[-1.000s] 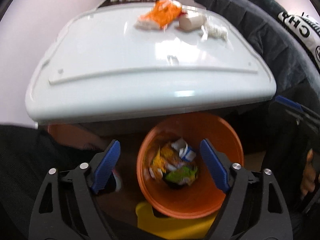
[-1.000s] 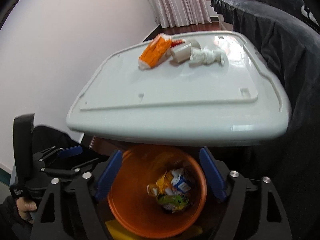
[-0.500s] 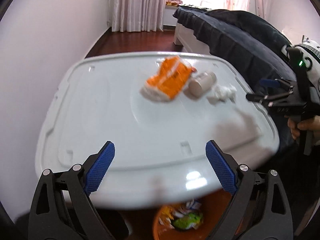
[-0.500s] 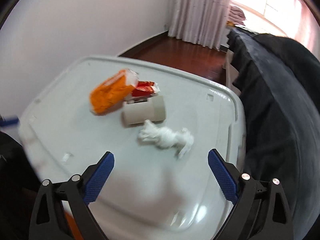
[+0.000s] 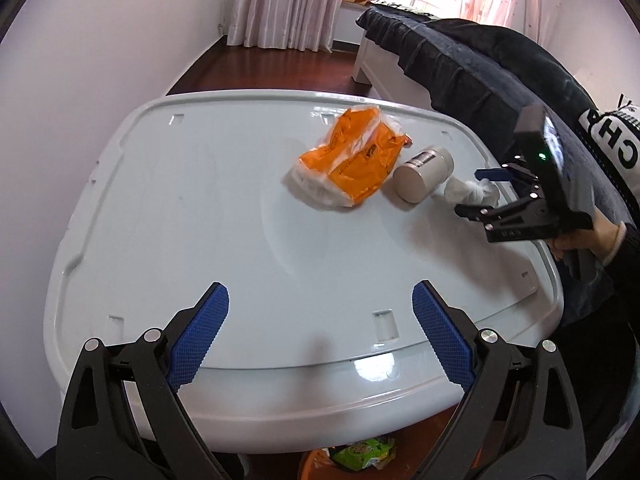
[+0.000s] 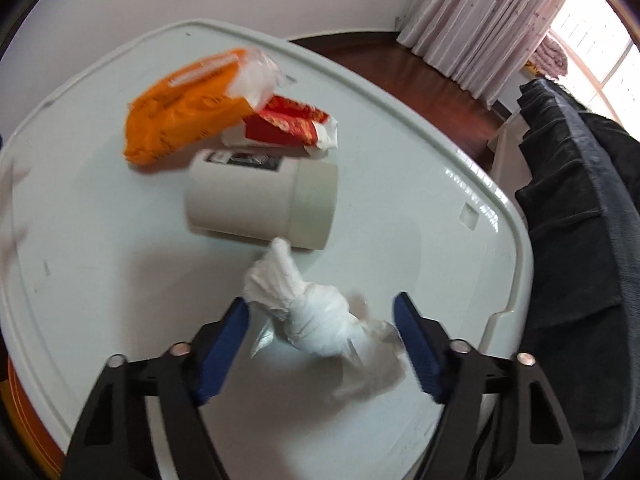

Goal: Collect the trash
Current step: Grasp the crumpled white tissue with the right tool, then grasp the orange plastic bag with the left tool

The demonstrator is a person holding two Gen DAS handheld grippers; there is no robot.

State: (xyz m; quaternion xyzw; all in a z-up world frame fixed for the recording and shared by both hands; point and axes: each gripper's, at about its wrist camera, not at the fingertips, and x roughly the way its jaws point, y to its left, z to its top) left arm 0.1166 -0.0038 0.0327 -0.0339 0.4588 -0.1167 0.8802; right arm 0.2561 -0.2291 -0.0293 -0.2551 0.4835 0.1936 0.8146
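Observation:
On the white table [image 5: 200, 220] lie an orange packet [image 5: 348, 160], a beige cylinder on its side [image 5: 422, 178] and a crumpled white tissue wad [image 5: 456, 189]. My right gripper [image 6: 320, 302] points down at the table with the tissue wad [image 6: 316, 324] between its blue pads. Its jaws are closing, but the pads do not press on the wad. The cylinder [image 6: 260, 204], the orange packet [image 6: 184, 112] and a red packet [image 6: 288, 122] lie just beyond it. My left gripper [image 5: 320, 344] hangs open and empty over the table's near edge.
An orange bin [image 5: 310, 462] with wrappers in it stands under the table's near edge. A bed with dark bedding [image 5: 480, 72] runs along the table's right side. A white wall is on the left, with wooden floor and curtains beyond. A hand [image 5: 576, 240] holds the right gripper.
Both grippers have left the orange bin and moved over the table top. The right gripper swung across and down around the tissue wad, and its jaws have narrowed.

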